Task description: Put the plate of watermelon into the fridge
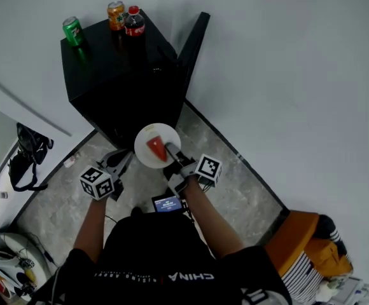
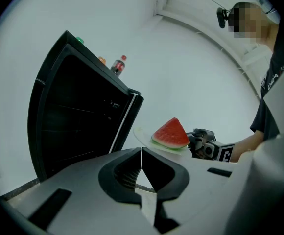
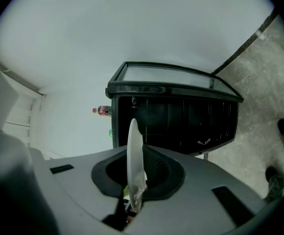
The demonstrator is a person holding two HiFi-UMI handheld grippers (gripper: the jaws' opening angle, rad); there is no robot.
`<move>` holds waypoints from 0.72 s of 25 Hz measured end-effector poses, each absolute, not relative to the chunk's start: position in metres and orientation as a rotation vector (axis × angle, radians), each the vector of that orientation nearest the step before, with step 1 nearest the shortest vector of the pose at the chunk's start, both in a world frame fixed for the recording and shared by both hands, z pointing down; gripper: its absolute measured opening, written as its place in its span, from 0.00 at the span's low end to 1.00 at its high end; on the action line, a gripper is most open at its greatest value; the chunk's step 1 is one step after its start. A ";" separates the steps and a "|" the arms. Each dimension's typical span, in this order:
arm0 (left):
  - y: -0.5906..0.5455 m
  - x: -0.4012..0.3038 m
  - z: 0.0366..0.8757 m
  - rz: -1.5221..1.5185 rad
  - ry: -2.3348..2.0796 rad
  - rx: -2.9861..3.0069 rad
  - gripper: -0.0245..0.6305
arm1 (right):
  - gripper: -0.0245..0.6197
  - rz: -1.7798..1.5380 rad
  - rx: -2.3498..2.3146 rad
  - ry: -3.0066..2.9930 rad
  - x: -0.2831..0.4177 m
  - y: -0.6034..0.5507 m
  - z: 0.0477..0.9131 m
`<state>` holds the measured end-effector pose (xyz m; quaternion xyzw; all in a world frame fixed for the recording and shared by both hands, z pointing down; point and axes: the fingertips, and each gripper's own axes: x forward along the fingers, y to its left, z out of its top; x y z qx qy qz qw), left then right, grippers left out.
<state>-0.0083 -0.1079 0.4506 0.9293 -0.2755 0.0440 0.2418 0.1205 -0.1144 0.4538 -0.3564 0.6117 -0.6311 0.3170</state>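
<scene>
Two tongs are nearest to me, one in each hand. My left tong [image 2: 141, 152] has its jaws pressed together with nothing between them. I judge it is idle because the door needs no more pulling, and I keep it low and off to the side so it stays out of the plate's way. My right tong [image 3: 133, 160] is clamped on the near rim of the white plate [image 1: 145, 140], which shows edge-on between its jaws in the right gripper view. I pinch the rim from above and below so the plate stays flat. The watermelon wedge [image 1: 156, 149] lies on the side of the plate close to the jaws, which I think keeps the load from tipping the far edge down.

The plate is in the air just in front of the fridge [image 1: 118, 88], not yet inside. Below it is grey stone floor [image 1: 235, 189].

Beyond the plate, the black fridge stands with its door [image 1: 194, 40] swung wide to the right, thin edge toward me, and the dark shelves are exposed. That opening looks ready to take the plate straight in, held level.

Farthest off, on the fridge top, stand a green can [image 1: 73, 31], an orange can [image 1: 116, 15] and a cola bottle [image 1: 134, 21], against the white wall [image 1: 286, 56].
</scene>
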 end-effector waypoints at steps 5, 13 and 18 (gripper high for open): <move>-0.125 0.005 0.451 0.138 -0.876 2.496 0.06 | 0.09 -1.726 -0.880 1.660 0.131 -0.142 0.456; -0.140 -0.003 0.452 0.120 -0.968 2.443 0.06 | 0.09 -1.769 -0.855 1.693 0.122 -0.168 0.464; -0.149 -0.015 0.449 0.120 -0.965 2.439 0.06 | 0.09 -1.754 -0.863 1.675 0.108 -0.178 0.462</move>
